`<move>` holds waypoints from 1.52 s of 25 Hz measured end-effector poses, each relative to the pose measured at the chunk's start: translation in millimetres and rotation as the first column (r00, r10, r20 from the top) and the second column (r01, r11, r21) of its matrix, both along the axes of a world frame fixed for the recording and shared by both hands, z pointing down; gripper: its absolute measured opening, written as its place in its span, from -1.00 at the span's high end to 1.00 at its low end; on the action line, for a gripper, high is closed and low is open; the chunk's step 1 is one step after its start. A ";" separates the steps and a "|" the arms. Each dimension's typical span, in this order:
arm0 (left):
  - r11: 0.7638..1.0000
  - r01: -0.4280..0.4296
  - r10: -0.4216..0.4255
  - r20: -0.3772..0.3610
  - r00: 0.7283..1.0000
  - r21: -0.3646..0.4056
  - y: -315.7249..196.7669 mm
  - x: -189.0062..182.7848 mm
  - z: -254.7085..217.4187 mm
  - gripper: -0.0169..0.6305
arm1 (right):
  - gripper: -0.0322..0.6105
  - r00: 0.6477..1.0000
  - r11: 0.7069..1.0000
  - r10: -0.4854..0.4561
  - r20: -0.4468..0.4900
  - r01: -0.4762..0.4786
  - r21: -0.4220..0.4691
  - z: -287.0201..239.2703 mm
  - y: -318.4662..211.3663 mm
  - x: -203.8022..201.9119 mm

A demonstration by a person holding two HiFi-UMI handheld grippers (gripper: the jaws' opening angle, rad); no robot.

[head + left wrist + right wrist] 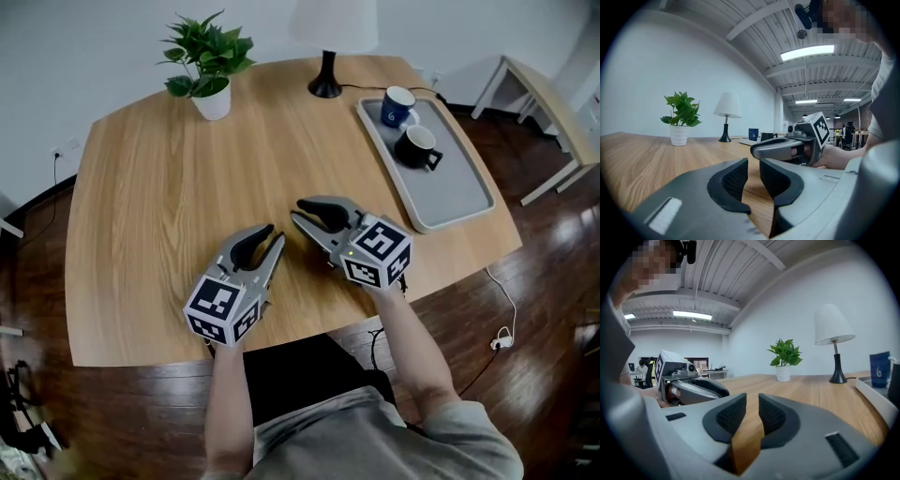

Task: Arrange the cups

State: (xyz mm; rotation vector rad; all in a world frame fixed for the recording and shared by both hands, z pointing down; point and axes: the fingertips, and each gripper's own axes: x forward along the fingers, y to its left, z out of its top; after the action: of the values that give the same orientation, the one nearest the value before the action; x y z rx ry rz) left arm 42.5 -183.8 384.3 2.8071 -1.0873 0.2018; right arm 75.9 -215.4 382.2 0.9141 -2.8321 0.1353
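The left claw (275, 237) and the right claw (302, 214) are held low over the near part of the pale wooden bench (150, 197). Each has its jaws drawn almost together with nothing between them, and the two sets of tips angle toward one another, near but apart. The dark blue ceramic cup (397, 105) and the black ceramic cup (418, 146) stand upright, just beside each other, at the far end of a long grey rectangular tray (459, 194) on the bench's right side, well apart from both claws. Beyond the tray's far corner stands a white-shaded lamp with a black foot (326, 80). Further left there is a green leafy plant in a white pot (210, 70).
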 end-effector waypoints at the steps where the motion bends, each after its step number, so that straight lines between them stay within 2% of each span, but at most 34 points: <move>1: 1.000 0.000 0.000 0.000 1.000 0.000 0.0 0.0 -0.4 0.71 | 0.67 1.000 1.000 0.002 0.000 -0.002 -0.001 -0.2 -0.1 0.1; 24: 1.000 -0.004 0.004 0.002 1.000 -0.001 -0.7 2.4 -0.1 0.71 | 0.67 0.998 0.998 -0.056 -0.002 0.056 0.000 0.5 9.0 -4.5; 38: 1.000 -0.001 0.001 0.001 1.000 -0.005 -0.5 1.2 -0.6 0.71 | 0.67 0.998 0.998 -0.057 -0.003 0.057 -0.002 -0.1 9.3 -5.6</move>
State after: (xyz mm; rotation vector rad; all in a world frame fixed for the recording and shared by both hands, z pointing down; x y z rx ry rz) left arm 43.7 -184.3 383.7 2.8041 -1.0836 0.2054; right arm 70.4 -206.1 382.1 0.8319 -2.8515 0.1301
